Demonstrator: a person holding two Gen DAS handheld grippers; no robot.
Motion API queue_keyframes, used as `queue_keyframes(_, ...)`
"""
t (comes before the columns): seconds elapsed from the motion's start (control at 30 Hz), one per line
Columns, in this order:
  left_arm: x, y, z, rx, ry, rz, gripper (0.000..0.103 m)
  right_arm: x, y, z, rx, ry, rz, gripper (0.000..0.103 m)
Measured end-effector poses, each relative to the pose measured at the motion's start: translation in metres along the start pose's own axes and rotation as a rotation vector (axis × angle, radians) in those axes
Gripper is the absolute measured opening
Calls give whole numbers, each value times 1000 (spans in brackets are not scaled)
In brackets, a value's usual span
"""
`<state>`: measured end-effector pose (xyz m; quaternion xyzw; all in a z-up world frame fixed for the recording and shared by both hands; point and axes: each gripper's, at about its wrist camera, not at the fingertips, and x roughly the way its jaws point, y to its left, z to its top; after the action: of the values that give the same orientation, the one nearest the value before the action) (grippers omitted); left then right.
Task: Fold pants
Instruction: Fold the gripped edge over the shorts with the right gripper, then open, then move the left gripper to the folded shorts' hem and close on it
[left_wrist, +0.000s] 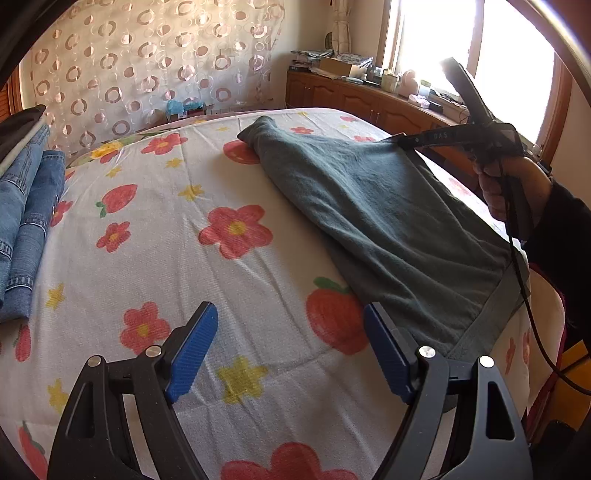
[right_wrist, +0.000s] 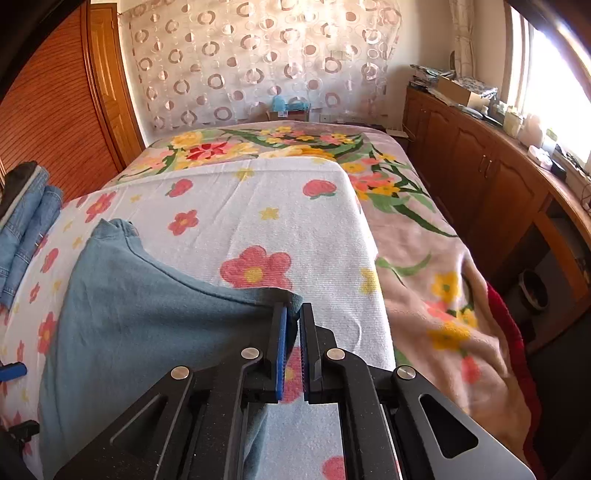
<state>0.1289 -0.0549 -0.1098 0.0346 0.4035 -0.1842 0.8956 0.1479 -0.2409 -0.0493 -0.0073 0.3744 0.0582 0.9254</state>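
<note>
Pants (left_wrist: 373, 206), grey-green and soft, lie spread on the flowered bedcover (left_wrist: 166, 258) of the bed, with one narrow leg end pointing toward the far curtain and the broad waistband (left_wrist: 484, 328) near the bed's edge. They look doubled lengthwise already, one leg over the other, though I cannot see the layers clearly enough to be sure. No crosswise fold shows yet, so that part seems still to do.

Right tongs (right_wrist: 293, 319) are clamped on a corner of the pants' edge, the blue pads pressed together with cloth pinched between them. Left tongs (left_wrist: 291, 332) hang with their jaws wide apart above the bedcover, just beside the waistband, holding nothing.

Folded jeans (left_wrist: 26, 221) sit stacked at the far left side of the bed, apparently finished.
</note>
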Motion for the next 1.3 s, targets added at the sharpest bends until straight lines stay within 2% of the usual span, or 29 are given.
queue_keyframes(0.07, 0, 0, 0, 3, 1, 4, 82, -3, 2, 0, 1, -2, -1, 18)
queue_keyframes(0.17, 1, -1, -1, 8, 3, 10, 82, -16, 6, -7, -6, -19, 11, 31)
queue_keyframes(0.23, 1, -2, -1, 12, 4, 15, 82, -23, 6, -16, 2, -16, 38, 35)
queue_keyframes(0.43, 1, -4, -2, 21, 6, 28, 82, -60, 2, -57, -7, -24, 71, 35)
queue_keyframes(0.57, 1, -4, -2, 22, 7, 30, 82, -80, 3, -86, -21, -21, 85, 41)
queue_keyframes(0.8, 1, -4, -2, 25, 8, 33, 82, -106, -7, -130, 13, 0, 87, 43)
queue_keyframes(1.03, -7, -5, -1, 8, -18, 48, 82, -141, -4, -146, 58, -14, 77, 43)
queue_keyframes(1.17, -20, -15, 1, 23, -43, 30, 82, -155, 0, -153, 77, -32, 81, 43)
queue_keyframes(1.3, -31, -31, 1, 41, -54, -19, 82, -157, 1, -158, 81, -41, 87, 43)
